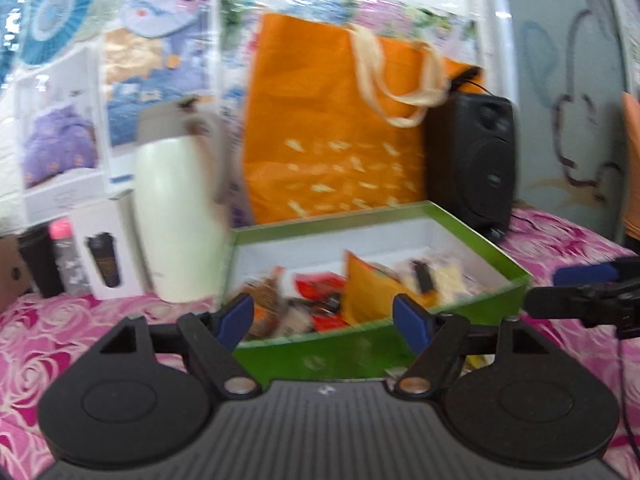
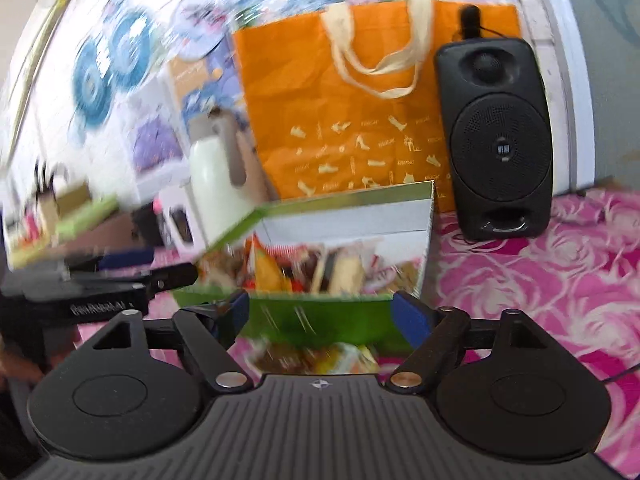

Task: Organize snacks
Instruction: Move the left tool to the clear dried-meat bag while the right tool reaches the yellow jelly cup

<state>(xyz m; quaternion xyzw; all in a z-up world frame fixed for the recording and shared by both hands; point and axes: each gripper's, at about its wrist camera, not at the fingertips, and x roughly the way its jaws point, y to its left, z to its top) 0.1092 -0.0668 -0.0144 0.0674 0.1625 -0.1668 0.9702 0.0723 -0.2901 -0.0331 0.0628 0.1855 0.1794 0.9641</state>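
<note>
A green box [image 1: 472, 224] with a white inside sits on the pink rose cloth and holds several snack packets [image 1: 320, 300]. My left gripper [image 1: 324, 320] is open and empty, just in front of the box's near wall. My right gripper [image 2: 328, 314] is also open and empty, at the same box [image 2: 340, 200] from its near side. More snack packets [image 2: 316, 358] lie on the cloth below the right jaws. The right gripper shows at the right edge of the left wrist view [image 1: 588, 296]. The left gripper shows at the left of the right wrist view [image 2: 120, 276]. Both views are blurred.
An orange tote bag [image 1: 332, 120] leans on the wall behind the box. A black speaker [image 1: 476, 160] stands to its right, a white thermos jug [image 1: 176, 208] to its left. A white product box [image 1: 108, 256] and a pink-capped bottle [image 1: 64, 248] stand further left.
</note>
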